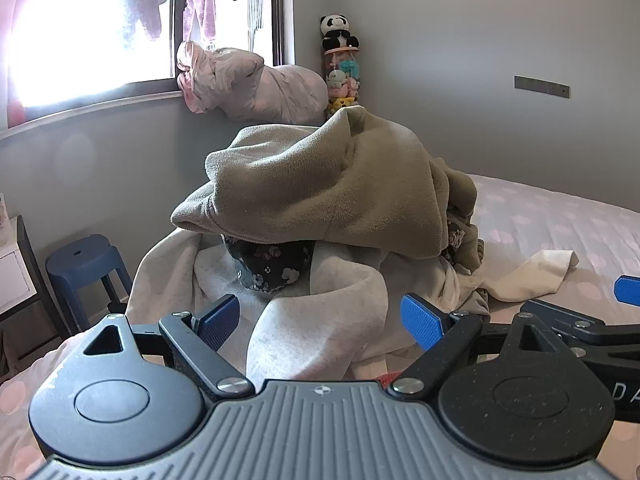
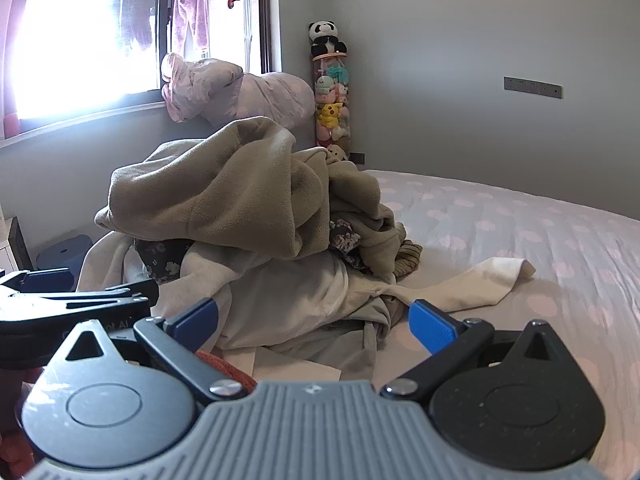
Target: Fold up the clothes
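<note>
A pile of clothes lies on the bed. On top is an olive fleece garment (image 1: pixel 320 184), also in the right wrist view (image 2: pixel 224 196). Under it is a dark floral piece (image 1: pixel 272 268) and a cream garment (image 1: pixel 328 320), whose sleeve (image 2: pixel 472 284) trails right across the sheet. My left gripper (image 1: pixel 322 322) is open, its blue pads either side of a cream fold, not touching it. My right gripper (image 2: pixel 314 320) is open and empty just before the pile's near edge. The right gripper's blue tip (image 1: pixel 628 290) shows in the left view.
The bed (image 2: pixel 540 264) has a pale sheet with pink dots and stretches right. A bundled pink quilt (image 1: pixel 256 84) lies on the windowsill. A tube of plush toys with a panda (image 1: pixel 340 68) stands in the corner. A blue stool (image 1: pixel 86 260) stands left of the bed.
</note>
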